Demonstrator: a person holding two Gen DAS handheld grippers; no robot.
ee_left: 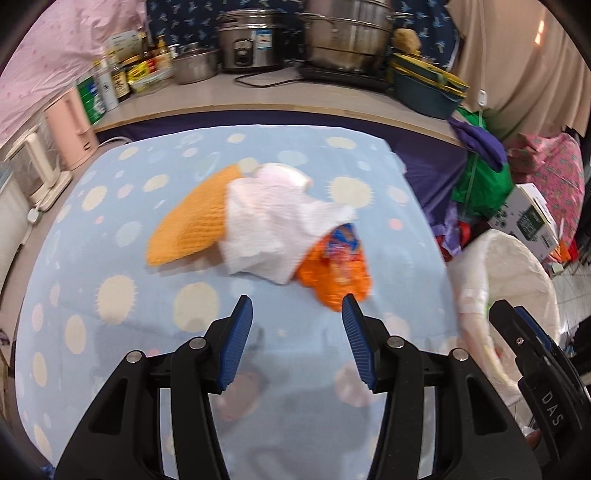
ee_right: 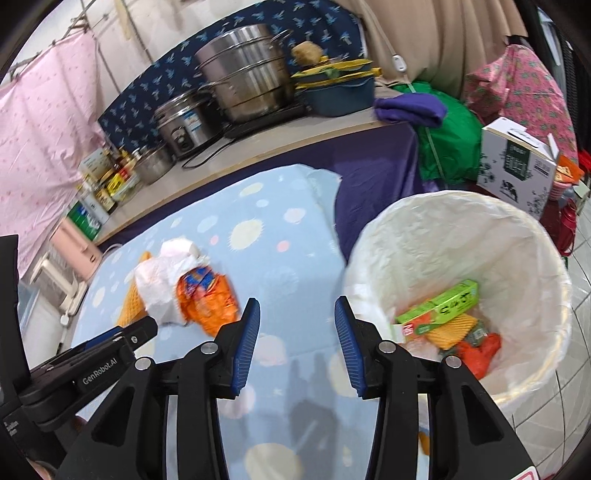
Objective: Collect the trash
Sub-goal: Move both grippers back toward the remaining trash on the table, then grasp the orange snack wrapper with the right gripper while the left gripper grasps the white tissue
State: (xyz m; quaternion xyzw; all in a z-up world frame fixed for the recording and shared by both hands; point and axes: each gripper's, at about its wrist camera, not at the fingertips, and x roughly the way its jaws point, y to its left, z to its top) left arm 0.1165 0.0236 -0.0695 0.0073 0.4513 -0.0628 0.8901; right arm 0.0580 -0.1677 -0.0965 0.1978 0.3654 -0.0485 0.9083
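Trash on our spotted cloth (ee_left: 110, 206): white tissue (ee_left: 269, 229) overlapping an orange wrapper (ee_left: 338, 273). Our left gripper (ee_left: 297, 310) and right gripper (ee_right: 297, 312) gape empty.

trash: crumpled white tissue (ee_left: 275, 225) overlapping orange wrapper (ee_left: 338, 269) | bin (ee_right: 517, 236): lined, part-filled

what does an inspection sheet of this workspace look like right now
surface: blue dotted cloth over the table.
job's things: white tissue lies on an orange mesh sleeve and an orange wrapper; lined bin holds a green box.
clutter: pots, rice cooker, bottles.
claws: left claw and right claw open, empty.
cables: black cord on the counter.
surroundings: cardboard box, green bag.
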